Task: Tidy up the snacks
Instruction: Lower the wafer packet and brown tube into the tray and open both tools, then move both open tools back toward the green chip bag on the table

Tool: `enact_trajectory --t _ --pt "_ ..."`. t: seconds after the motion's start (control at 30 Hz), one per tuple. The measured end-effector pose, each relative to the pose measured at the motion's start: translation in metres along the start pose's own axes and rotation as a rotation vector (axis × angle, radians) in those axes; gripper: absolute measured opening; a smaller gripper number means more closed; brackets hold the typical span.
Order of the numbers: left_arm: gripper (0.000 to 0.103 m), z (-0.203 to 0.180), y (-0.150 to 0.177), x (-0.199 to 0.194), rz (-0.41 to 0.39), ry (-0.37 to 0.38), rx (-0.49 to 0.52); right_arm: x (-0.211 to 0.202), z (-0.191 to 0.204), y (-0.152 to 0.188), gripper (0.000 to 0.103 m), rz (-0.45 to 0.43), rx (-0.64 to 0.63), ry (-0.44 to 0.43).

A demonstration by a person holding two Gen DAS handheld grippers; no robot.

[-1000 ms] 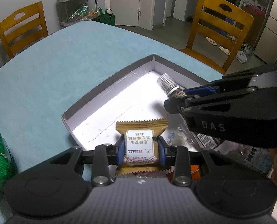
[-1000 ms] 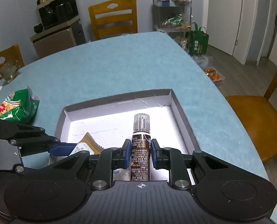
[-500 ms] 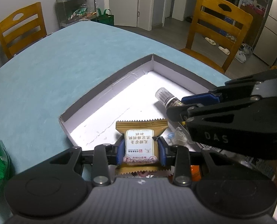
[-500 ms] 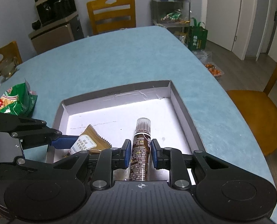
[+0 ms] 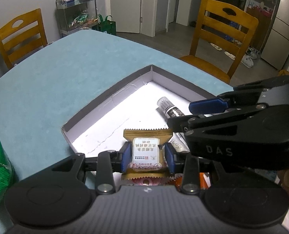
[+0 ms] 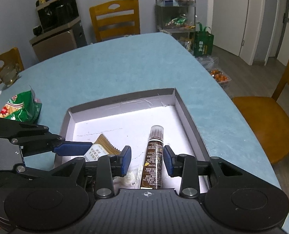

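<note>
My left gripper is shut on a gold-wrapped snack with a white label, held low over the near corner of the shallow grey box. In the right wrist view a brown tube with a clear ribbed cap lies on the box floor. My right gripper straddles it with its jaws opening, and both blue pads stand clear of the tube. The same tube shows in the left wrist view, past the snack.
A green snack bag lies on the blue table left of the box. A small clear-wrapped sweet sits in the box beside the tube. Wooden chairs surround the table, and a snack rack stands behind it.
The right gripper lowered the tube from a tilt to flat on the box floor, then opened off it. The left gripper kept its hold on the gold snack.
</note>
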State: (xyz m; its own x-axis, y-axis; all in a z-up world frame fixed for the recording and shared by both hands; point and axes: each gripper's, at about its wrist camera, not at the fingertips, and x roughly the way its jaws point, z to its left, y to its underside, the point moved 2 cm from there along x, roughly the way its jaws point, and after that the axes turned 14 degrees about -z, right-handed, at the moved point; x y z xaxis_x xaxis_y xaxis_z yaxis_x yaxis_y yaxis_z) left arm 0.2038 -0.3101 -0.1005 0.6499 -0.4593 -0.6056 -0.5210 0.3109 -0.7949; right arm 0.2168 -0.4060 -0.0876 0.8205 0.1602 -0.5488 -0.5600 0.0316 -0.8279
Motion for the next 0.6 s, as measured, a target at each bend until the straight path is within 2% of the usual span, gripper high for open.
enact_trajectory --t 0.2,0.27,0.33,0.5,0.6 --pt "0.038 -0.002 0.0 -0.014 -0.02 -0.019 0.001 -0.008 0.005 -0.001 0.039 -0.014 0.004 -0.004" --pt "0.04 0.0 -0.001 -0.02 -0.025 -0.026 0.001 -0.011 0.007 -0.003 0.045 -0.021 0.006 -0.003" --pt "0.057 0.002 -0.001 -0.028 -0.033 -0.042 0.001 -0.016 0.009 -0.004 0.048 -0.03 0.005 -0.005" --pt "0.071 0.01 0.001 -0.048 -0.053 -0.064 -0.015 -0.025 0.019 -0.009 0.057 -0.052 0.005 -0.02" --pt "0.081 0.014 0.002 -0.06 -0.064 -0.064 -0.025 -0.029 0.026 -0.011 0.067 -0.063 0.0 -0.022"
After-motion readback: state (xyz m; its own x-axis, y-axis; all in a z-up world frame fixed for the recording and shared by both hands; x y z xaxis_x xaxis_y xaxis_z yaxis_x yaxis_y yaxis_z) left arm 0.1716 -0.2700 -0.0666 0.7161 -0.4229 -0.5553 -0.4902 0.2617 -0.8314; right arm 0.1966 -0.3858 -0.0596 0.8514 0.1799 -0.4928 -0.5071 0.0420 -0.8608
